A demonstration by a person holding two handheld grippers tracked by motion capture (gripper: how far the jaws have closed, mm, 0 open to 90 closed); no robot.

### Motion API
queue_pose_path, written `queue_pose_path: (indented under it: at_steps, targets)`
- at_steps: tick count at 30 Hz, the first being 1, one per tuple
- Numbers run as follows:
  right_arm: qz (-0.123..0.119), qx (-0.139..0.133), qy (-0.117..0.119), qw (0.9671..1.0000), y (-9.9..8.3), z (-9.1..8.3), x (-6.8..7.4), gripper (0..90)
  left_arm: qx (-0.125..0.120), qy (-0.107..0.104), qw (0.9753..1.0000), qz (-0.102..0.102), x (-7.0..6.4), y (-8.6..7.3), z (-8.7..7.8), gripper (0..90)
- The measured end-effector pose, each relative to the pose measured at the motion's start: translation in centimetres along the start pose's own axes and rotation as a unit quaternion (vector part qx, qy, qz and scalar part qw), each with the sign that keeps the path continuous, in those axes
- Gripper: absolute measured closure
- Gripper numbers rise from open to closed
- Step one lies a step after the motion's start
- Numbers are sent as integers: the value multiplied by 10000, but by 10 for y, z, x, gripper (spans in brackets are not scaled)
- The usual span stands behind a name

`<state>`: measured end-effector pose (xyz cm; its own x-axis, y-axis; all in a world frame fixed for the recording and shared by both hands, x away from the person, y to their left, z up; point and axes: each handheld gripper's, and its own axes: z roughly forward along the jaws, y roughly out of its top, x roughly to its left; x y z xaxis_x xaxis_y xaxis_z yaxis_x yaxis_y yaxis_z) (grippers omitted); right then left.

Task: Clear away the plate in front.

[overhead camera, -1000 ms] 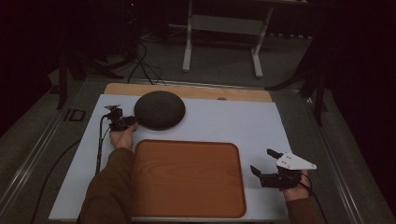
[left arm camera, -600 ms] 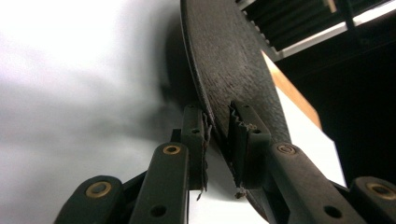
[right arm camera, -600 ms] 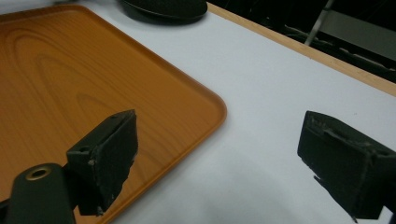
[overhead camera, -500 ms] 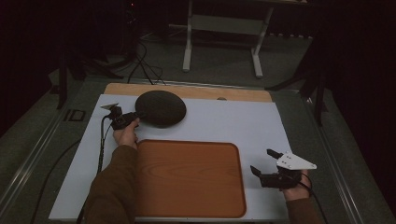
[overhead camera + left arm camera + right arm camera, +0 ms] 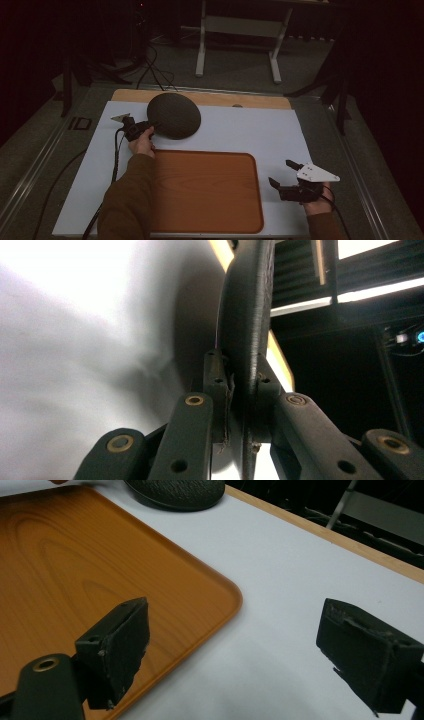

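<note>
- Dark round plate [image 5: 174, 115]: located at the far left of the white table surface [image 5: 250, 130], beyond the far left corner of the wooden tray [image 5: 205, 192]. It appears raised at an angle, its textured underside facing the high view.
- In the left gripper view, the plate [image 5: 247, 315] is seen edge-on, its rim running up between the two black jaws.
- Left gripper [image 5: 145, 127]: both jaws are clamped on the near-left rim of the plate. The left hand [image 5: 142, 145] holds the gripper just beyond the tray's far left corner; a cable [image 5: 116, 160] trails from it toward the near table edge.
- Wooden tray: lies flat at the near centre of the table surface, apart from the plate.
- Right gripper [image 5: 284, 174]: sits at the near right of the table, just beside the tray's right edge, jaws spread wide with nothing between them.
- In the right gripper view, the tray's rounded corner [image 5: 220, 592] lies between the spread jaws, with the plate [image 5: 175, 492] at the top edge.
</note>
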<state>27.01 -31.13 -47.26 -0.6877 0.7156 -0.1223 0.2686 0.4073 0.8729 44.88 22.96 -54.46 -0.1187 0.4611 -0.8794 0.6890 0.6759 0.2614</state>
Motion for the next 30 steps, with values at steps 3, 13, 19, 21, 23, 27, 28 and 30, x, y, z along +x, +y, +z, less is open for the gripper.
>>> queue_pose_path:
  at_steps: [3, 13, 19, 21, 23, 27, 28, 30]
  targets:
    - [9, -5, -8, 10000, 0, 0, 0, 134, 65, 9, 9998, -200, -1, -2, 0, 837]
    - [11, -13, -18, 10000, 0, -1, 0, 133, 213, -302, 9991, -231, -12, -10, -3, 838]
    - [24, -40, -26, 10000, 0, -2, 0, 133, 222, -424, 9986, -203, -18, -16, -12, 837]
    - [25, -41, -35, 10000, 0, -2, 0, 133, 244, -540, 9979, -243, -20, -20, -15, 839]
    - [23, -48, -43, 10000, 0, -2, 0, 133, 244, -605, 9975, -259, -22, -24, -18, 838]
    - [14, -80, -67, 9999, 0, -3, 0, 132, 315, -715, 9967, -224, -26, -27, -23, 837]
    - [30, -92, -65, 9999, 0, -3, 0, 132, 335, -717, 9967, -187, -28, -28, -25, 838]
    - [41, -119, -62, 9999, 0, -3, -1, 132, 359, -712, 9967, -121, -31, -29, -30, 837]
